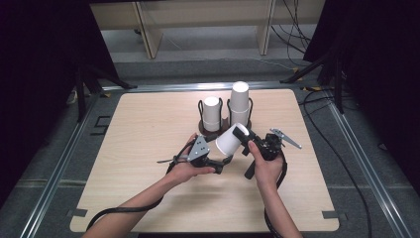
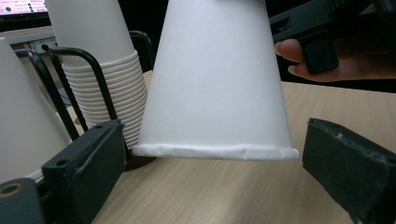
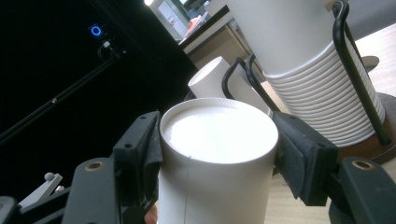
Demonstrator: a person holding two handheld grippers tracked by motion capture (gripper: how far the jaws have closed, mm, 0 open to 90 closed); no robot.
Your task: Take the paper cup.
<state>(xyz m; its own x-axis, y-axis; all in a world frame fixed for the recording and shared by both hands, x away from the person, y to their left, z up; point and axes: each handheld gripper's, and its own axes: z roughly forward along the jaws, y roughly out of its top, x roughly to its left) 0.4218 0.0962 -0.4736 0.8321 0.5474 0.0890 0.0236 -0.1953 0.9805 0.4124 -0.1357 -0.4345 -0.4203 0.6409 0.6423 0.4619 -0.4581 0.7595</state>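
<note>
A single white paper cup (image 1: 229,140) sits at the centre of the high view, tilted, base gripped by the right gripper (image 3: 217,140), whose fingers (image 3: 140,144) are clenched on it. The left gripper (image 2: 210,172) waits released, fingers straddling the cup's rim without touching. It looks like a handover or separating step: next, the left must close squarely on the rim. Both hands (image 1: 185,168) meet before the black wire rack of stacked white cups (image 1: 225,111) on the pale wooden desk (image 1: 148,198).

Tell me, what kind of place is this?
Probably a lab recording station: a framed table between black curtains, loose cables on the floor, and paper cups set out for practice.
</note>
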